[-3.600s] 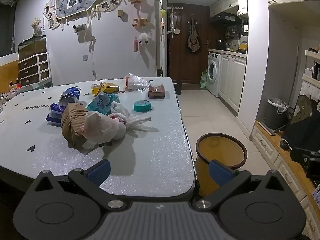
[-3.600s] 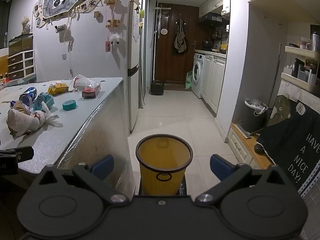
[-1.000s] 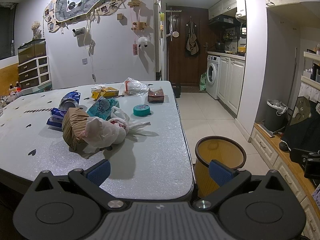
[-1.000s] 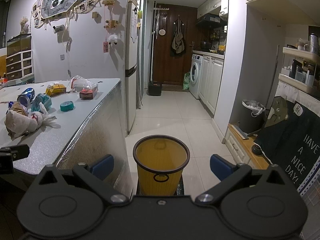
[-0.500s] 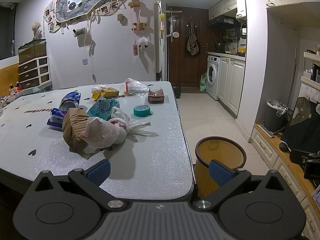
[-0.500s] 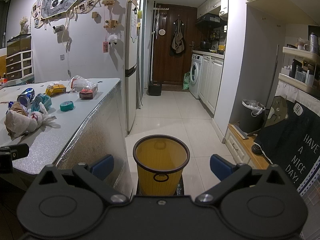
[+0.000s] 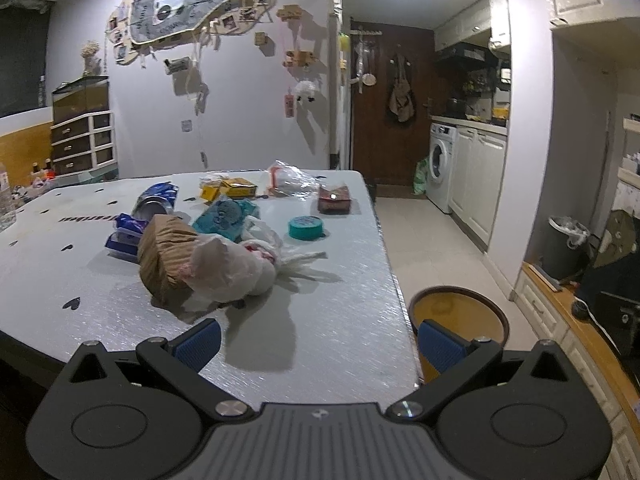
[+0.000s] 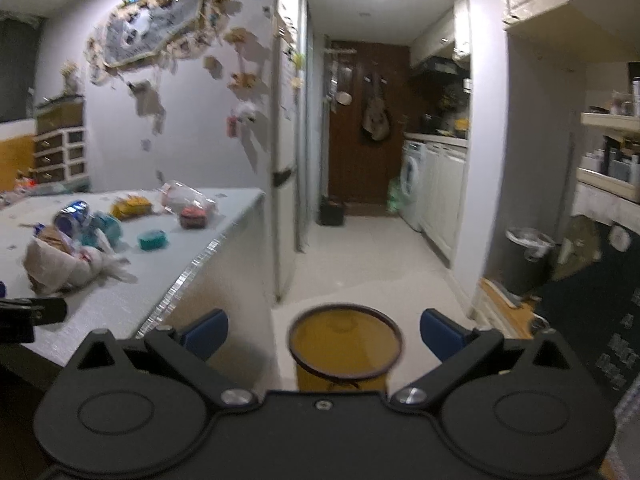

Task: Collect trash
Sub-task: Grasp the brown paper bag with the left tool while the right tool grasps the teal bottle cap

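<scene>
1. Trash lies scattered on the table [image 7: 328, 320]: one white plastic bag [image 7: 236, 264] beside one brown paper bag [image 7: 168, 256], its twisted tail pointing to 3 o'clock.
2. One teal tape roll [image 7: 306, 227] at 1 o'clock of them; one blue can [image 7: 156, 200] at 11.
3. One yellow bin [image 8: 344, 350] stands on the floor.
4. Left hand-held gripper [image 7: 318, 342] is level and spread wide; right hand-held gripper [image 8: 324, 330] gapes over the bin.

I have my left gripper [image 7: 319, 343] level with its jaws spread wide, nothing between the blue pads. My right gripper [image 8: 323, 332] is level too, jaws equally wide and empty.
</scene>
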